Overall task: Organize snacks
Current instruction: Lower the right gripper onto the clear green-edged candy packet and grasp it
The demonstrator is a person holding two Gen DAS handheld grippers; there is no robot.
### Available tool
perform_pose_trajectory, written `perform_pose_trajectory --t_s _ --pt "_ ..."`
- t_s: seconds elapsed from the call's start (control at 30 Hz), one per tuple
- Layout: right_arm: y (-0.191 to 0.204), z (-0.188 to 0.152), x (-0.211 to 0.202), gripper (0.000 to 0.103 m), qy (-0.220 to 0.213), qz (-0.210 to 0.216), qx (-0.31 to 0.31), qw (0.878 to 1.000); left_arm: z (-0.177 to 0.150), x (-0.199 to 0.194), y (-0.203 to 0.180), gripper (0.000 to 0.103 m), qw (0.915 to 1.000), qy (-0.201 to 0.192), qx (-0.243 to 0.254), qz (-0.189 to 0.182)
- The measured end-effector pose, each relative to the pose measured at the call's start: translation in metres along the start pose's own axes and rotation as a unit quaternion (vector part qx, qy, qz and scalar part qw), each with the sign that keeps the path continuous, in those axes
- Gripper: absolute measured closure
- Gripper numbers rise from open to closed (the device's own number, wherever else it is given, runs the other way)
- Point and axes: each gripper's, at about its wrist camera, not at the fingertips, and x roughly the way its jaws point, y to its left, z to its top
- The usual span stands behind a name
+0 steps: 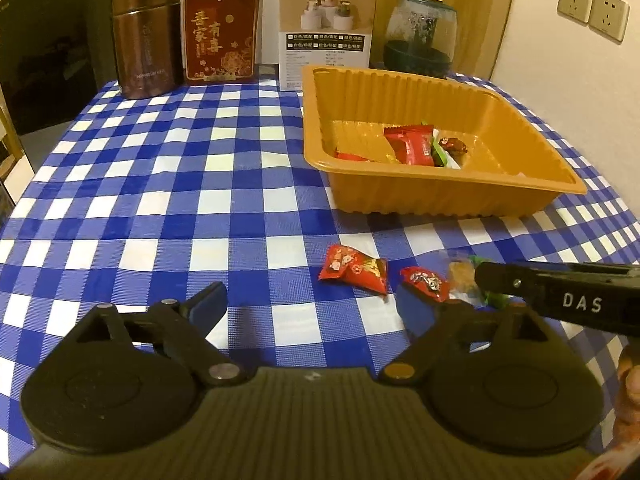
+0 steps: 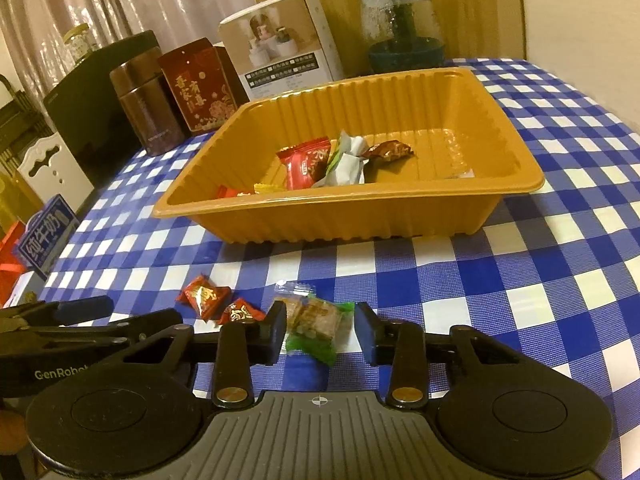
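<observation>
An orange plastic tray [image 1: 520,184] [image 2: 400,216] on the checked cloth holds several wrapped snacks [image 1: 412,144] [image 2: 308,164]. In front of it lie two red candies [image 1: 354,268] [image 1: 425,283] [image 2: 202,295] [image 2: 242,312] and a clear-and-green wrapped brown snack [image 2: 314,320] [image 1: 460,276]. My right gripper [image 2: 322,330] is open with its fingers either side of the brown snack, not closed on it. My left gripper [image 1: 310,308] is open and empty, just short of the red candies. The right gripper's finger [image 1: 560,292] crosses the left wrist view.
At the table's back stand a brown canister [image 1: 146,36], a red tin [image 1: 220,30], a white box [image 1: 326,26] and a glass jar [image 1: 422,36]. A black cabinet [image 1: 52,52] stands left. A blue milk carton [image 2: 46,236] sits beyond the left edge.
</observation>
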Motion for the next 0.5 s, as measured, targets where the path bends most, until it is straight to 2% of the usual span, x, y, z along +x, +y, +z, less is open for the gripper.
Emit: perform_pose_trajectory --t_s 0.1,0.17,0.5 --pt "0.001 -0.0007 0.0012 0.068 0.001 -0.004 -0.012 1.0 -0.0006 0.0019 -0.0001 0.013 1.0 0.005 0.001 0.002" --pt "0.0029 -0.0003 -0.0004 0.078 0.0 -0.009 -0.026 1.0 -0.0003 0.0024 0.0 0.013 1.0 0.004 0.001 0.002" --pt "-0.0067 -0.0016 -0.0049 0.08 0.006 -0.027 -0.029 0.999 0.0021 0.0086 -0.0057 0.013 0.9999 -0.008 0.013 -0.006"
